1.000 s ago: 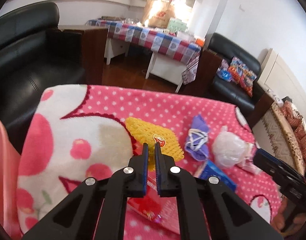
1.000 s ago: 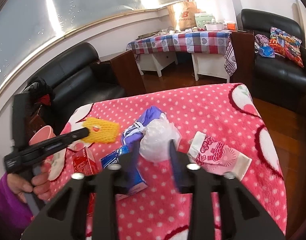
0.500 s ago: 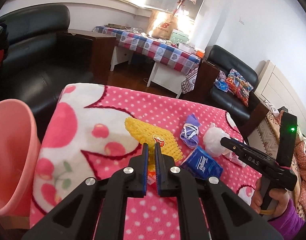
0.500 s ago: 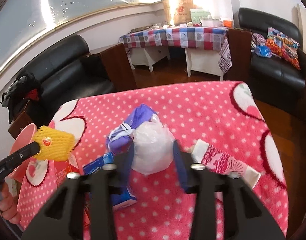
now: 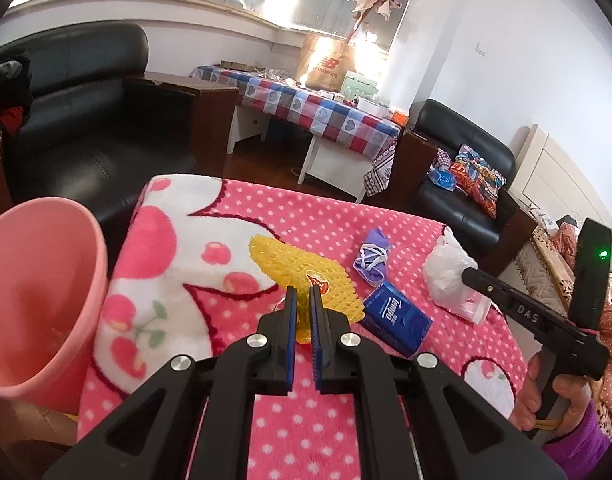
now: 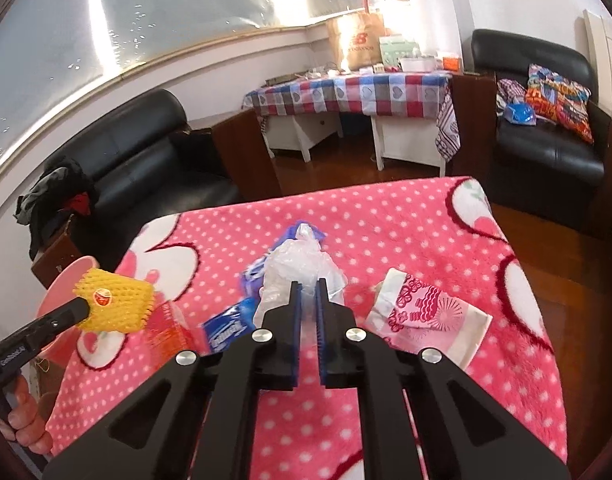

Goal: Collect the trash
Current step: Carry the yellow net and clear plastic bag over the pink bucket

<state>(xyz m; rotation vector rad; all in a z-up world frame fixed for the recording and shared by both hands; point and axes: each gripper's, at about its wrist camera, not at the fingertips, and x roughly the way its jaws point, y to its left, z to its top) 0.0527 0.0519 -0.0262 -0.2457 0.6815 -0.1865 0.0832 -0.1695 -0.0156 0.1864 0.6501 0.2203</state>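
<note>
two grippers, each carrying a piece of trash, with a pink bin waiting at the table's left edge

a person is standing at a low table covered by a pink polka-dot blanket (image 5: 306, 216), holding a black two-finger gripper in each hand. the left gripper (image 5: 301, 294) is pinching a yellow foam fruit net (image 5: 301, 272) between jaws that are almost fully together. in the right wrist view the net is hanging clear of the blanket, beside the rim of a pink bin (image 5: 45, 280) that is standing at the table's left edge. it is probably being held up there so it can be dropped straight into the bin's open mouth.

the right gripper (image 6: 310, 292) is squeezing a crumpled clear plastic bag (image 6: 297, 260), its jaws nearly shut with thin film bunched between them. the bag looks soft and light, so a tight pinch is likely what is keeping it from slipping. whether it is already off the blanket is hard to tell.

other trash is lying loose on the blanket: a purple face mask (image 5: 372, 258), a blue tissue packet (image 5: 398, 318), a small red carton (image 6: 167, 326) near the bin side, and a flat pink-and-white patterned packet (image 6: 426, 316) to the right. these are still waiting to be collected.

behind the table, black armchairs and a checked tablecloth are filling the room.
</note>
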